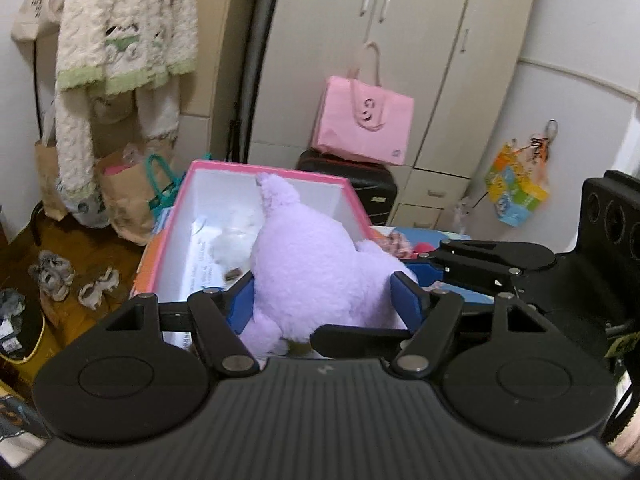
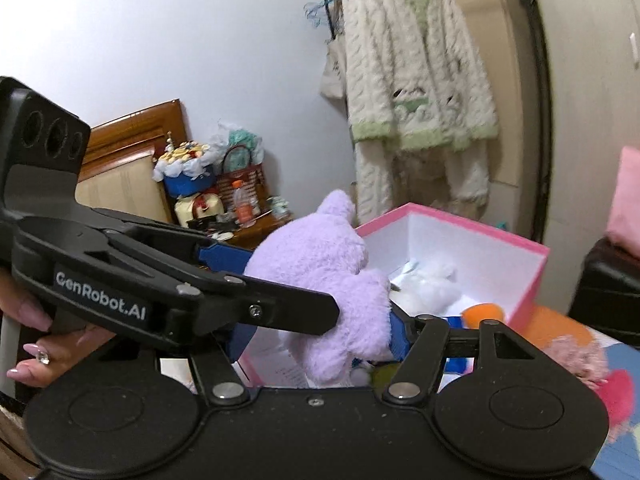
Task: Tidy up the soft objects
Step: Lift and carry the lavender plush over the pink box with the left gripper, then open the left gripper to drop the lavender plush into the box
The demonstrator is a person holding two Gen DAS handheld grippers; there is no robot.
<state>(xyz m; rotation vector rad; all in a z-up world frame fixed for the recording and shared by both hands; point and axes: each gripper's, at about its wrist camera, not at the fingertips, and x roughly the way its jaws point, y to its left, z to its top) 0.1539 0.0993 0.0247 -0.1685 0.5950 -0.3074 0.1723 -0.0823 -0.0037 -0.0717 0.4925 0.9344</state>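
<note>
Both hand-held grippers clamp one purple plush toy (image 1: 316,276): the left hand-held gripper (image 1: 324,304) squeezes its body between blue pads, and the right hand-held gripper (image 2: 316,336) pinches it from the other side. It hangs over the near edge of the pink box (image 1: 264,170), above a white plush toy (image 1: 234,244). Letting go unevenly could tip it outside, or the hand-held grippers could knock the box.

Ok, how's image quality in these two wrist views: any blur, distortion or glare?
Left wrist: strong fisheye bending of the wardrobe, hanging pyjamas smeared by motion, purple plush fairly sharp. Right wrist: dark lens corners, pink box interior nearly blown white, pyjamas soft.
</note>
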